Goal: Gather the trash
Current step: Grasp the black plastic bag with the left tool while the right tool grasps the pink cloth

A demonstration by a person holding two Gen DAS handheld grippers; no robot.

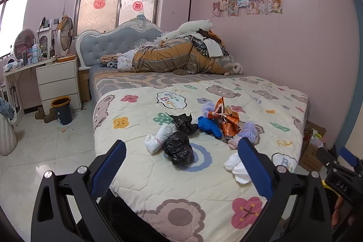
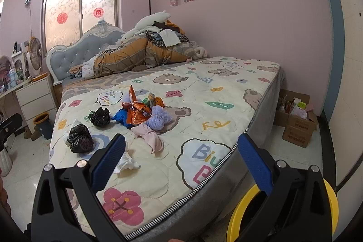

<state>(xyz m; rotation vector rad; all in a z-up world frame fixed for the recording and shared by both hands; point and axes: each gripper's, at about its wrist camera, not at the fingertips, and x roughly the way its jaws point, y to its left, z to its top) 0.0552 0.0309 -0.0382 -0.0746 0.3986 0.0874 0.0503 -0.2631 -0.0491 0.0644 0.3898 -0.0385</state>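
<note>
- Between the left gripper fingers: nothing. Jaws stand wide, blue pads apart, over the foot of the bed, above the nearest trash.
- Right gripper: also wide and empty, over the bed's near corner. A yellow-rimmed bin sits just below it, off the mattress edge.
- Trash lies loose on the quilt: a black bag touching a white wad; a 2nd black bag behind them; a white tissue beside the left gripper's right finger; a pink bundle ahead of the right gripper.
- Further out: an orange wrapper, a blue bag and a lilac bundle piled touching each other at mid-bed.
- Risk 1: soft, crumpled film. A shallow pinch likely catches only a fold and the bag slips out on lift.
- Risk 2: pads closing low may snag the quilt and drag it along with the neighbouring pieces.
- Risk 3: items that touch may come up in pairs, and the 2nd may drop to the floor on the way to the bin.
- Risk 4: both grippers work the same corner, so collision is possible.
- Risk 5: the piled bedding at the headboard is not trash; mistaking it for trash is unlikely but worth noting.
</note>
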